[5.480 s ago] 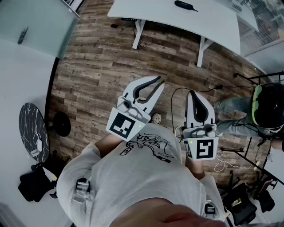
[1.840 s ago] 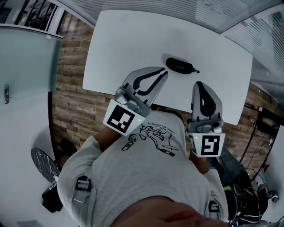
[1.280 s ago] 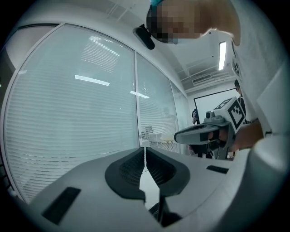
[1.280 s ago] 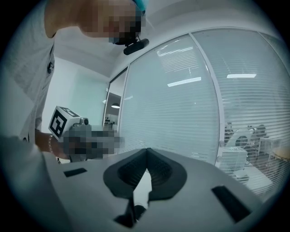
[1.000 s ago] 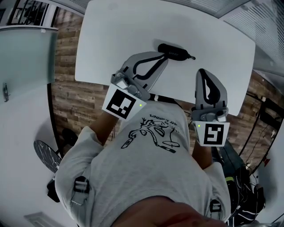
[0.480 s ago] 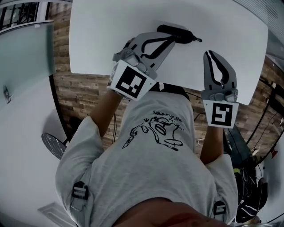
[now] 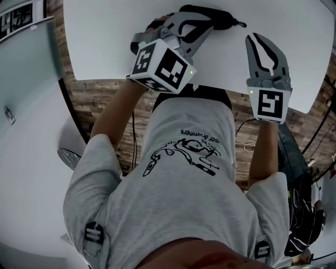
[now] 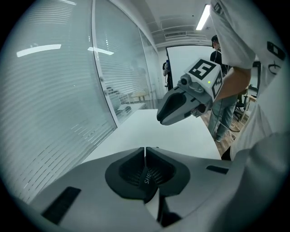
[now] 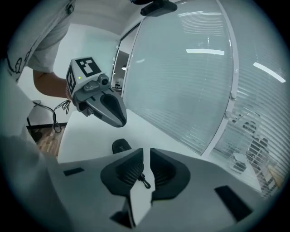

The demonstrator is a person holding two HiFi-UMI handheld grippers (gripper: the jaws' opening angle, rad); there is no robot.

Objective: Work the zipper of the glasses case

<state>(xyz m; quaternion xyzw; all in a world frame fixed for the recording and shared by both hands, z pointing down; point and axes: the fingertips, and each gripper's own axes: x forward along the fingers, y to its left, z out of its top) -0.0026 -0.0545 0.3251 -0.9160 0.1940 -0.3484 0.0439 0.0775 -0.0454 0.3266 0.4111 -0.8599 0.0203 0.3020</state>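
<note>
The glasses case (image 7: 219,16) lay on the white table (image 7: 105,47), up at the twelve o'clock edge of the head view. The left gripper (image 8: 145,150) hung over the case. The case's end and its zipper pull (image 7: 239,23) showed past the tips at about three o'clock. The left jaws were drawn together to a hairline slit, and a strip of the case's printed surface showed through the hollow behind the tips.

The right gripper (image 9: 146,153) stood apart from the case, which lay at about ten o'clock from its tips in the head view. Its jaws had just been opening and stood a narrow way apart, pressing on nothing. In its own view the zipper pull lay on the table beyond the gap, at six o'clock below the tips. The case's dark end peeked out at ten o'clock.
</note>
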